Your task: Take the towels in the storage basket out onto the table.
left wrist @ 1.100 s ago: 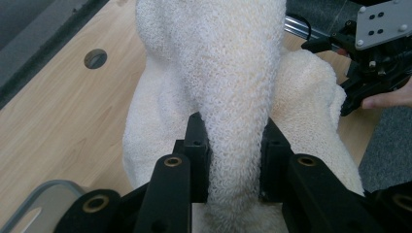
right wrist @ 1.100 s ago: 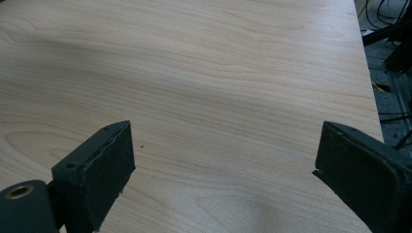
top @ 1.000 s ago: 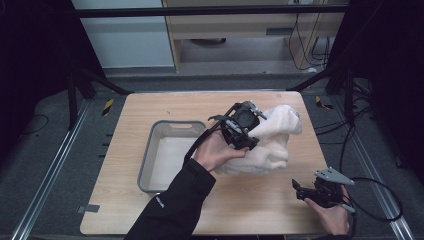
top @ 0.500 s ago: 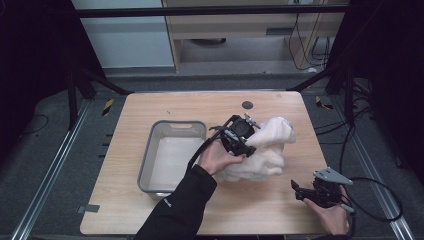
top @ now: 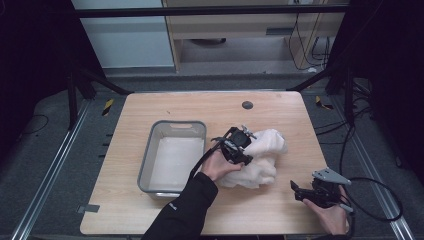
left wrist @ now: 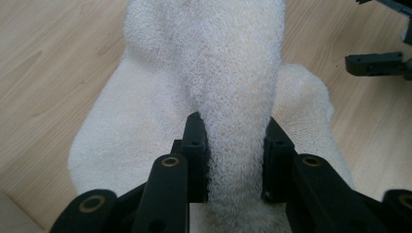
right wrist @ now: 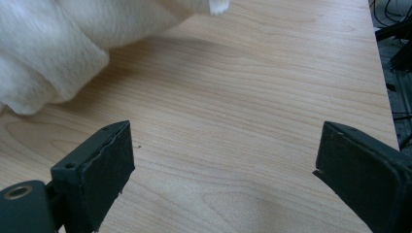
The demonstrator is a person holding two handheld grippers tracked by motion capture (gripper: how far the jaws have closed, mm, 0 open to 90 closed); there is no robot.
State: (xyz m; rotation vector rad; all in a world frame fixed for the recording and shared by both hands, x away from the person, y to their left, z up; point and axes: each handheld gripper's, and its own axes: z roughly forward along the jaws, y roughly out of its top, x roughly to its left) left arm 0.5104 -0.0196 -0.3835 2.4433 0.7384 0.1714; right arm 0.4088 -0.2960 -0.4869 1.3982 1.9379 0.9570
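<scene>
White towel (left wrist: 233, 97) sits pinched in the left gripper (left wrist: 234, 160); at four o'clock, the right gripper (right wrist: 223, 165) gapes empty above the table (right wrist: 272, 126).

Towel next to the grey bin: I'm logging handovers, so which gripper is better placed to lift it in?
Left. The left gripper is shut on a fold of the white towel, right beside the grey bin. The right gripper is open, off the towel, near the table's front edge.
</scene>
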